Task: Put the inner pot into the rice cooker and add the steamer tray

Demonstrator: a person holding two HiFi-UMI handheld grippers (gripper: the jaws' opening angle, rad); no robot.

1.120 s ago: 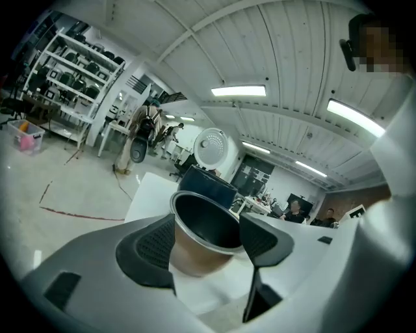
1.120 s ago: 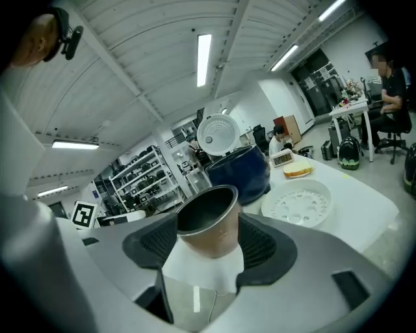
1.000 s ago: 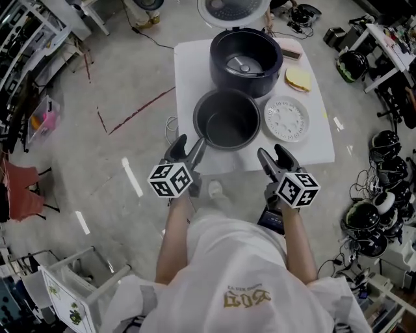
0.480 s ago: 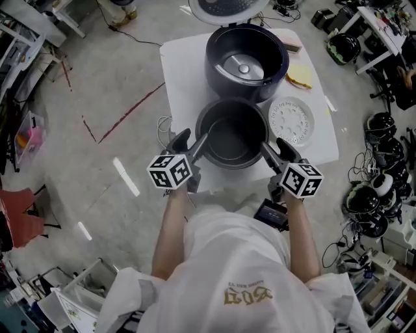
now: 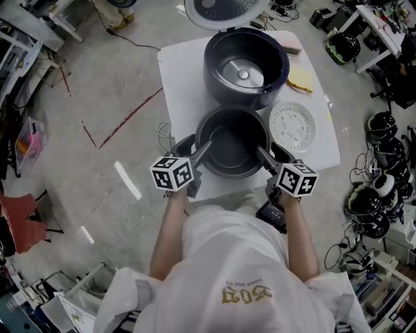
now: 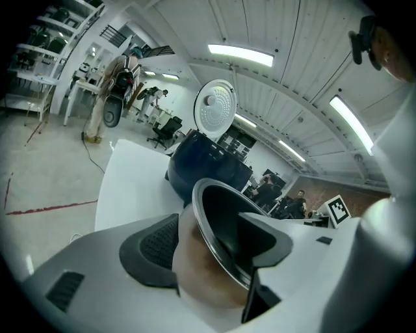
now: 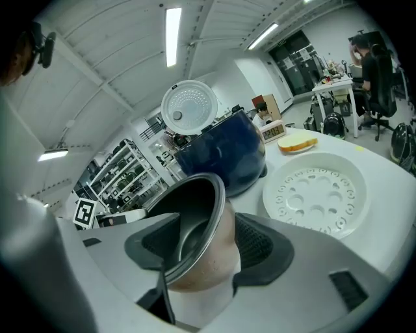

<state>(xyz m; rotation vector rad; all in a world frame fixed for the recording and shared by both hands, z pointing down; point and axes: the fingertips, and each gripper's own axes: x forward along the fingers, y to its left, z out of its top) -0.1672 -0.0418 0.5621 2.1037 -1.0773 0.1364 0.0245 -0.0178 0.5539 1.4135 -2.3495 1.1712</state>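
Observation:
The dark inner pot [image 5: 231,146] stands at the white table's near edge, in front of the open navy rice cooker [image 5: 246,62]. The white perforated steamer tray [image 5: 292,127] lies flat to the pot's right. My left gripper [image 5: 195,144] straddles the pot's left rim [image 6: 218,224], one jaw outside the wall and one inside, jaws closing. My right gripper [image 5: 270,151] straddles the right rim [image 7: 198,214] the same way, jaws closing. I see no pad pressed tight on the wall. The pot rests on the table. The tray [image 7: 318,192] lies just past the right gripper.
The cooker's lid [image 5: 224,8] stands up behind its body. A yellow sponge [image 5: 299,79] and a small pink item [image 5: 290,44] lie on the table [image 5: 179,71] at the far right. Helmets and cables [image 5: 380,195] clutter the floor to the right.
Both grippers have moved forward and down from in front of the table to the pot's two sides. The pot's rim now sits between each pair of jaws.

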